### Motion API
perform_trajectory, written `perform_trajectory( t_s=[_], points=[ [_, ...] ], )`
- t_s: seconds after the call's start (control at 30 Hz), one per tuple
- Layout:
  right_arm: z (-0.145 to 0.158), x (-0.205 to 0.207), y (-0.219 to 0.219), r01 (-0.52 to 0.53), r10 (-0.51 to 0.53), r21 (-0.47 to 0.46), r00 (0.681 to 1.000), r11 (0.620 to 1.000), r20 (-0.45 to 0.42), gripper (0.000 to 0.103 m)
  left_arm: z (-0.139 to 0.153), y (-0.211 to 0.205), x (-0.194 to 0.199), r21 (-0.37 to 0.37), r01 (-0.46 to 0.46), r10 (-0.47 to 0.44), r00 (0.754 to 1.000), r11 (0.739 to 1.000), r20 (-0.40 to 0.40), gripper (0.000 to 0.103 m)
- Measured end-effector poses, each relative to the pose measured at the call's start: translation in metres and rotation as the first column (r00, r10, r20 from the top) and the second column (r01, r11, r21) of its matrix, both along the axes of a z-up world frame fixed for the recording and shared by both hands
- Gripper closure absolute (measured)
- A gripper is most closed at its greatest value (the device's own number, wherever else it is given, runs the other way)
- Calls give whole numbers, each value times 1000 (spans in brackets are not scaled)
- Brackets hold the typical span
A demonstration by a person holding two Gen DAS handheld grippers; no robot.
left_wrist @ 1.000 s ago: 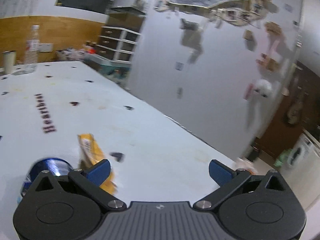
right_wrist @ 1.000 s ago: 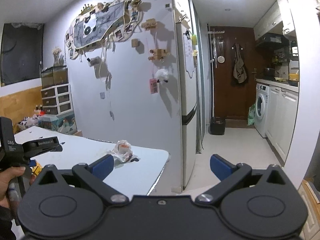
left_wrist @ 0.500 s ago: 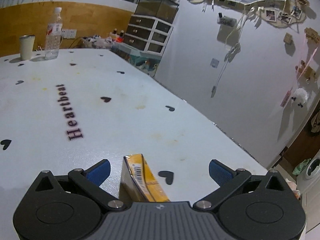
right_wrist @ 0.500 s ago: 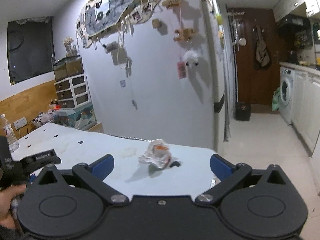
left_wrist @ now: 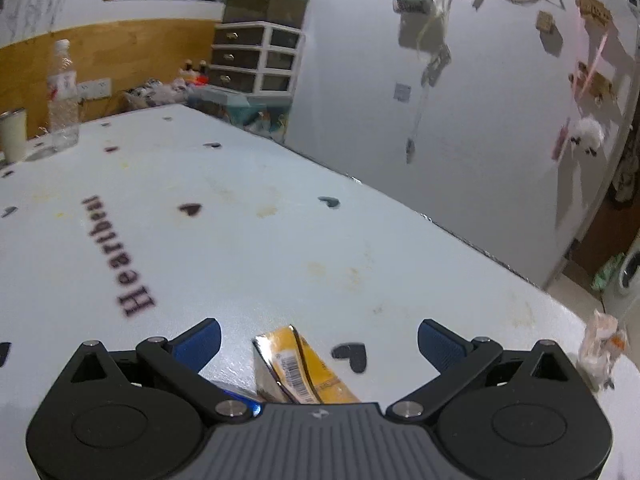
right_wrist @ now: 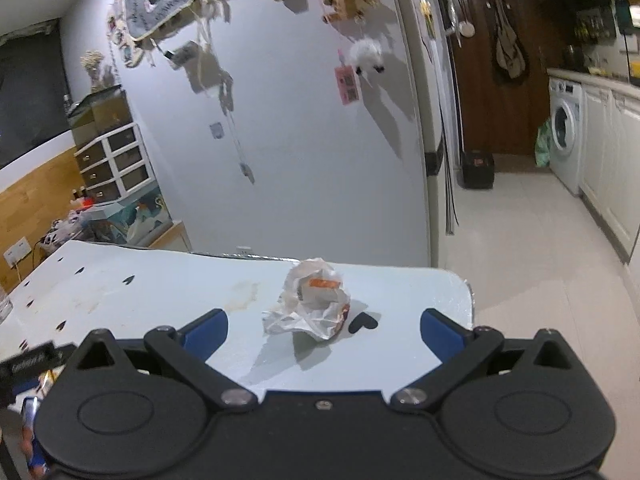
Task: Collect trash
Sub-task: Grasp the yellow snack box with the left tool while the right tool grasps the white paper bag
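Now the right gripper (right_wrist: pixel 323 326), spread wide and empty, is lining up on the crumpled wrapper (right_wrist: pixel 312 300) near the table (right_wrist: pixel 160 276) corner. The left gripper (left_wrist: pixel 319 340) is also gaping over the yellow packet (left_wrist: pixel 298 368). Next, each probably needs lowering and closing.

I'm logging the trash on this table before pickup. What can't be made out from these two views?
- Yellow wrapper, left wrist view: its near end is hidden under the left tool; the print is too small to read.
- Blue item, left wrist view: only a sliver shows behind the tool body.
- Crumpled wrapper, right wrist view, ahead of the right tool: its contents are hidden by the folds.
- Bottle, left wrist view: label blurred.
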State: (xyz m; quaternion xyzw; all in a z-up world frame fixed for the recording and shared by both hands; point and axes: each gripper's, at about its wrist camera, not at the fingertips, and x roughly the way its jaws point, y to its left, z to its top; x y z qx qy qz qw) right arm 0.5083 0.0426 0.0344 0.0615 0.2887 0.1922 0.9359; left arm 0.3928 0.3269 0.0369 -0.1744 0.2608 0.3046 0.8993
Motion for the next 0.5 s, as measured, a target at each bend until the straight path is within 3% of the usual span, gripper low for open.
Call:
perform_trajectory(
  t_s=[0.17,0.5],
  points=[
    [-12,25,21,14,-13,-37,1000,999,12,0,-2,-6,0,12,62,-62,998,998,1,2],
    [-32,72,51,3,-1,-61,1000,998,27,11,-11,-35,13,97,263,-258,964,960,-65,30]
  ],
)
